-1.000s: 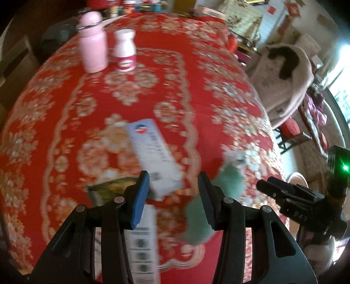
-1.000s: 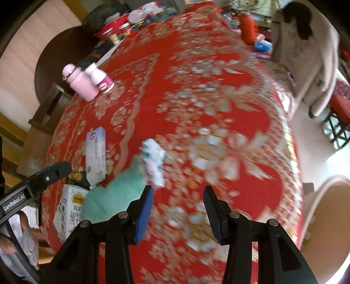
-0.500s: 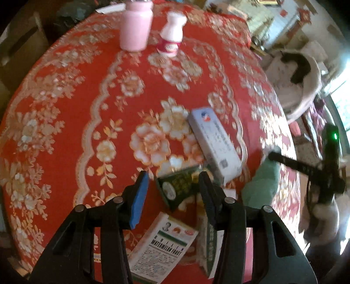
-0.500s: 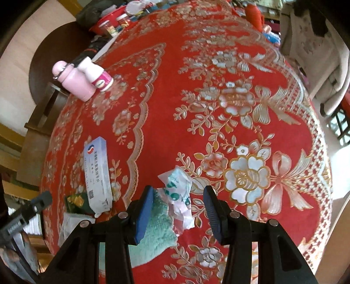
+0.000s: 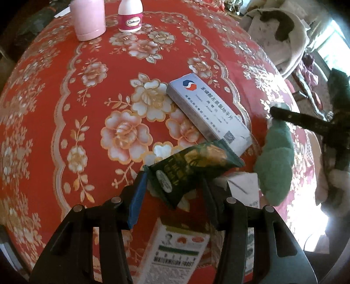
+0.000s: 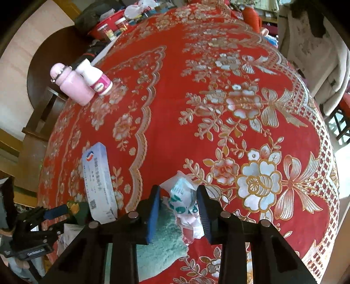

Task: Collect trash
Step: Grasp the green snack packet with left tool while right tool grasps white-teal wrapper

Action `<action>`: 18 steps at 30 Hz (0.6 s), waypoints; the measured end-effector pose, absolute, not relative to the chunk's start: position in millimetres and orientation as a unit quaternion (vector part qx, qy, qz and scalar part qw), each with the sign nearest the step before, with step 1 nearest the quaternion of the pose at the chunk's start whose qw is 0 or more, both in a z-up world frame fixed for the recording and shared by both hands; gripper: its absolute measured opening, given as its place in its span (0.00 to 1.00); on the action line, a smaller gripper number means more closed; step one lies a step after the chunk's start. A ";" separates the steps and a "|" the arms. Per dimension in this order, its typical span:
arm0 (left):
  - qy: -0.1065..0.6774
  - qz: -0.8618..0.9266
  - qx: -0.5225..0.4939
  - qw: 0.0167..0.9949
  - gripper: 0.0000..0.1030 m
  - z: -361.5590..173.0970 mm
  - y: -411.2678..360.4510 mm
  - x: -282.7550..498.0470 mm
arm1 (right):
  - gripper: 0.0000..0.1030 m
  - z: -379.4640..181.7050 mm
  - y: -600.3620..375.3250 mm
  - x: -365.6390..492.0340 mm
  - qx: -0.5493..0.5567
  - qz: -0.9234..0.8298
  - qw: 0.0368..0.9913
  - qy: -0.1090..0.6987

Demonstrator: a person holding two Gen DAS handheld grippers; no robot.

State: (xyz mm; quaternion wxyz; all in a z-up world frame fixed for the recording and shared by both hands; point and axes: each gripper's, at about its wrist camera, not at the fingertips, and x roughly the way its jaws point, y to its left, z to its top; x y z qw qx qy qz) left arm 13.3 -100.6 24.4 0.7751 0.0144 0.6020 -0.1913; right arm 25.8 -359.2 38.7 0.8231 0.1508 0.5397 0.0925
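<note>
My right gripper (image 6: 178, 202) has just been closing its jaws around the crumpled wrapper (image 6: 182, 200), a white and green scrap of thin plastic lying on the red tablecloth (image 6: 218, 109) at the edge of a green cloth (image 6: 161, 236); the pads look to be touching the wrapper's sides, though I can't tell whether they have bitten firmly yet. It should weigh almost nothing and collapse under any squeeze, so I judge the bunched middle is the place to pinch, not a loose flap that could slip out or tear. My left gripper (image 5: 174, 192) has its jaws apart, straddling the dark green packet (image 5: 192, 166), which sits near the table edge with one end propped on a long white box (image 5: 207, 113); the pads are not pressing on it. That packet looks like glossy film, light, springy and likely slippery, so a grip across its flat belly, where there is most material to fold, seems safest. Another printed box (image 5: 175, 253) lies below it. A pink bottle (image 5: 88, 18) and a white bottle (image 5: 130, 16) stand well apart at the far side
</note>
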 end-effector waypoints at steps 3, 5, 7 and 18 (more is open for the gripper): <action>0.604 -0.195 0.006 0.773 0.47 21.6 -99.7 21.0 | 0.31 48.4 -361.6 26.0 0.154 0.092 0.831 0.526; 0.600 -0.196 0.007 0.776 0.47 23.2 -101.8 25.7 | 0.31 52.4 -363.1 26.7 0.158 0.091 0.833 0.522; 0.586 -0.205 0.023 0.784 0.47 28.6 -107.0 26.7 | 0.31 54.9 -364.9 27.6 0.163 0.089 0.834 0.519; 0.559 -0.278 0.090 0.776 0.47 34.3 -134.8 32.5 | 0.31 65.1 -374.0 25.2 0.177 0.089 0.837 0.509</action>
